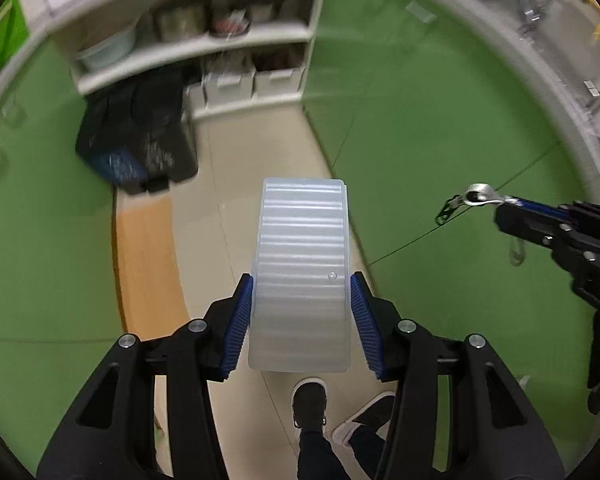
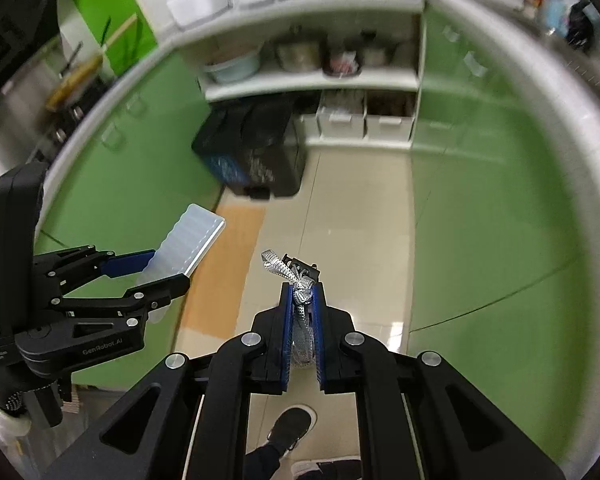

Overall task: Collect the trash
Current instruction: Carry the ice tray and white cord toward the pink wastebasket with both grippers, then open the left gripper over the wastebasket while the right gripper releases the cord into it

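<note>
- Left gripper [image 1: 302,316]: blue pads clamped on both long sides of a translucent ribbed plastic tray [image 1: 302,272]. The tray stands up out of the jaws, its far end pointing toward the floor ahead. It touches nothing but the pads.
- Same pair in the right wrist view: left gripper [image 2: 168,268] at the left edge, tray [image 2: 190,236] sticking out up and to the right, tilted.
- Right gripper [image 2: 302,316]: jaws nearly together, pinching a crumpled strip of silver foil [image 2: 296,292]. One twisted end pokes out past the fingertips, up and to the left. Some small dark item sits just behind the foil tip; I cannot tell what it is.
- In the left wrist view the right gripper [image 1: 504,216] enters from the right edge, foil [image 1: 480,194] shining at its tip, with a thin dark wire-like bit hanging beyond it.
- Both grippers point steeply down over a beige tiled floor [image 2: 356,232] between green cabinets [image 2: 480,200].
- Black bin [image 2: 260,152] with a black liner stands on the floor ahead, in front of a white open shelf [image 2: 312,80]. It is blurred in both views and well apart from both held items.
- An orange mat [image 2: 224,264] lies on the floor between the bin and the grippers.
- The person's dark shoes [image 1: 310,400] show below the jaws.
</note>
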A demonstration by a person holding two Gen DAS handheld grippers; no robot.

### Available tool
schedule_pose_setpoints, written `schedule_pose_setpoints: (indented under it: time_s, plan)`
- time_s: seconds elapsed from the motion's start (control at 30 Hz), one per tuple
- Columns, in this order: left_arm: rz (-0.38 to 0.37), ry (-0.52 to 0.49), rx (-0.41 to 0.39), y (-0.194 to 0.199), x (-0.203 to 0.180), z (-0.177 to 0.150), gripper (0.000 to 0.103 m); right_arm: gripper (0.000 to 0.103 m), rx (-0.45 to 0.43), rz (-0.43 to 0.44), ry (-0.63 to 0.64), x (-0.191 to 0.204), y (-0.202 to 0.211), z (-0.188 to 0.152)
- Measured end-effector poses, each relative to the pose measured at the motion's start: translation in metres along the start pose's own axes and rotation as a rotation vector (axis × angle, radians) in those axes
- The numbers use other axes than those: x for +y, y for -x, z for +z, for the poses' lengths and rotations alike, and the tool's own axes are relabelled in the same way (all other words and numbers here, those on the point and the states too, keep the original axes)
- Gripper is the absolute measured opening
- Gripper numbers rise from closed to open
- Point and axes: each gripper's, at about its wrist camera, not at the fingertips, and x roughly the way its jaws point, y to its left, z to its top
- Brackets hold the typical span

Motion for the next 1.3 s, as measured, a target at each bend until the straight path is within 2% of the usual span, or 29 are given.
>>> schedule_pose_setpoints:
  time_s: [0.1, 0.27, 0.5, 0.57, 0.6, 0.7, 0.93, 1.13, 1.3]
  plan:
    - [-0.004, 0.028, 0.051, -0.062, 0.017, -0.017, 0.049, 0.009, 0.051, 0.007, 0.023, -0.002, -0.058, -0.015]
    - [-0.019, 0.059, 0.113, -0.154, 0.035, -0.041, 0.049, 0.009, 0.101, 0.008, 0.036, -0.009, -0.128, -0.038]
    - [-0.042, 0.078, 0.155, -0.237, 0.047, -0.064, 0.050, 0.009, 0.143, 0.009, 0.027, -0.026, -0.193, -0.065]
    - [-0.049, 0.092, 0.161, -0.252, 0.051, -0.067, 0.078, 0.009, 0.153, 0.008, 0.025, -0.030, -0.205, -0.071]
    - [-0.052, 0.106, 0.150, -0.258, 0.054, -0.069, 0.096, 0.009, 0.159, 0.007, 0.023, -0.032, -0.212, -0.075]
    - [-0.042, 0.117, 0.142, -0.265, 0.059, -0.072, 0.100, 0.009, 0.173, 0.006, 0.022, -0.033, -0.223, -0.082]
    - [-0.015, 0.146, 0.132, -0.253, 0.077, -0.070, 0.100, 0.009, 0.203, 0.024, 0.045, -0.019, -0.244, -0.083]
    - [0.034, 0.182, 0.112, -0.229, 0.114, -0.069, 0.100, 0.009, 0.233, 0.064, 0.090, 0.014, -0.271, -0.078]
    - [0.070, 0.224, 0.103, -0.213, 0.151, -0.080, 0.100, 0.009, 0.271, 0.087, 0.121, 0.040, -0.302, -0.081]
